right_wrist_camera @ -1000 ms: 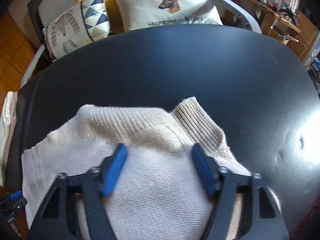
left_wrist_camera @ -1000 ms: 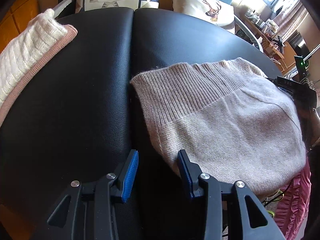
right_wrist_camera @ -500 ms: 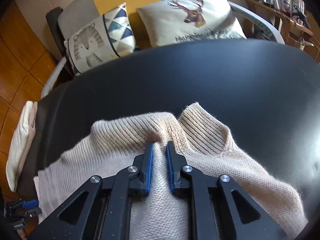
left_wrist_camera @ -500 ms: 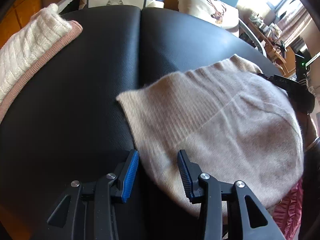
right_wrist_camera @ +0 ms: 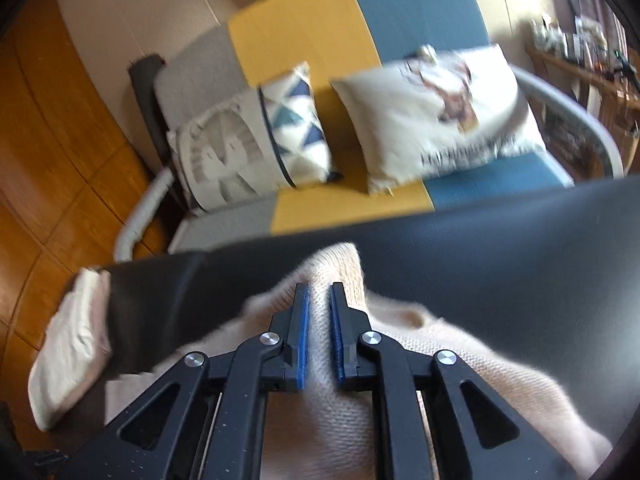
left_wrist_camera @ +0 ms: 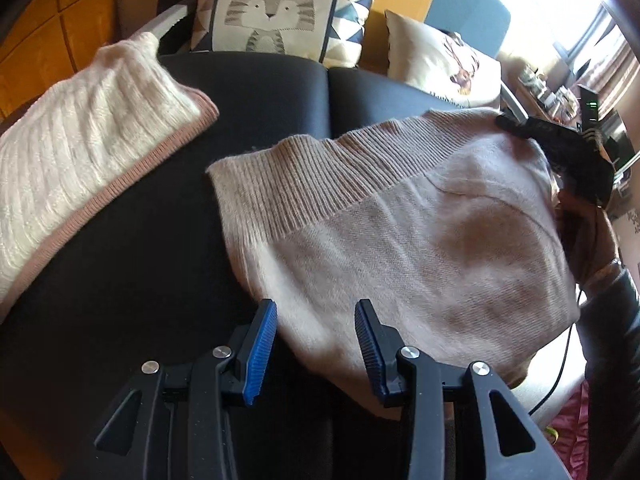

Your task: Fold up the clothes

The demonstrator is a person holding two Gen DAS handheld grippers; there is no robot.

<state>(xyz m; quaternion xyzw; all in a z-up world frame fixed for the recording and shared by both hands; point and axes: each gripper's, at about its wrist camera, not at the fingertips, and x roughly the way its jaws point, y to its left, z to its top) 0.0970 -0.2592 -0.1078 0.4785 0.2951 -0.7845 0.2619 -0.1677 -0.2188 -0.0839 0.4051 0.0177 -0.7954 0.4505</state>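
The beige sweater (left_wrist_camera: 400,240) lies on the black padded bench (left_wrist_camera: 160,240), its ribbed hem turned toward the bench's middle seam and its far corner lifted. A second ago it lay flat under spread jaws; since then the right claw (right_wrist_camera: 318,336) has clamped down on a pinch of the knit near the ribbed edge and is grasping it, with wool bunched between the blue pads (right_wrist_camera: 302,332). The hem corner has slid across the bench, and the cloth now rides up toward that claw, seen in the left view as a dark shape at the sweater's far edge (left_wrist_camera: 560,148). To my eye this marks the start of a fold: the held edge looks ready to be carried over the body (the blur in the right view suggests quick movement).

The left claw (left_wrist_camera: 316,344) is released, its jaws standing apart above the sweater's near edge, just as they did a second ago, pinching nothing.

Off to the left, a folded white ribbed garment (left_wrist_camera: 80,160) with a pink border rests on the same bench, well apart from the sweater.
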